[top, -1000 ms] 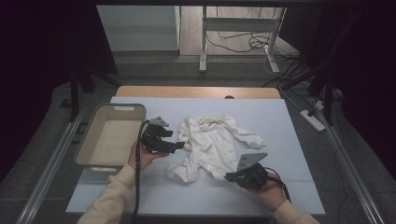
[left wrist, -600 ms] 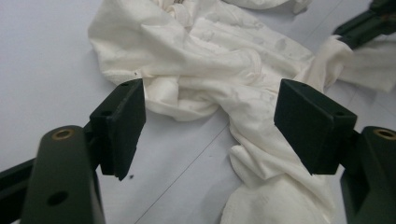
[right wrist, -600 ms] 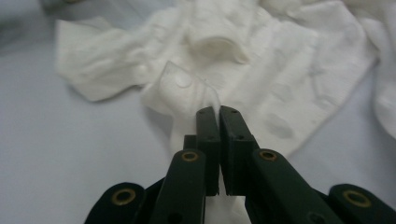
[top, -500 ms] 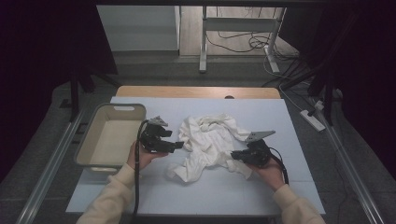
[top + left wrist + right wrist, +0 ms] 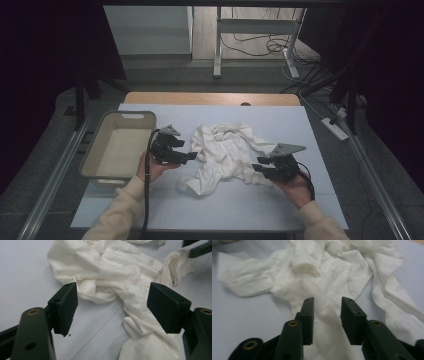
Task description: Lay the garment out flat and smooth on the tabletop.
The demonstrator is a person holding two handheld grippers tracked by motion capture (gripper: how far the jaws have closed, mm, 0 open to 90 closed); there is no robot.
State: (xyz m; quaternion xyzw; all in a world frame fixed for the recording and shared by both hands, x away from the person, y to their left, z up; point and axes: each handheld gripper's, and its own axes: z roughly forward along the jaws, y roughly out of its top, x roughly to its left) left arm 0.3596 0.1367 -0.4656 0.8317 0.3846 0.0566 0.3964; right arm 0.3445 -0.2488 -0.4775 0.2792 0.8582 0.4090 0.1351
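The right gripper has just let go, its jaws parted. The crumpled white cloth garment lies mid-table, at 9 o'clock from it. The left gripper waits spread wide.

Light: dim and cool in the high view, dark surroundings.
Shadows: soft, faint under the cloth.
Focus: near jaws blurred in both gripper views.
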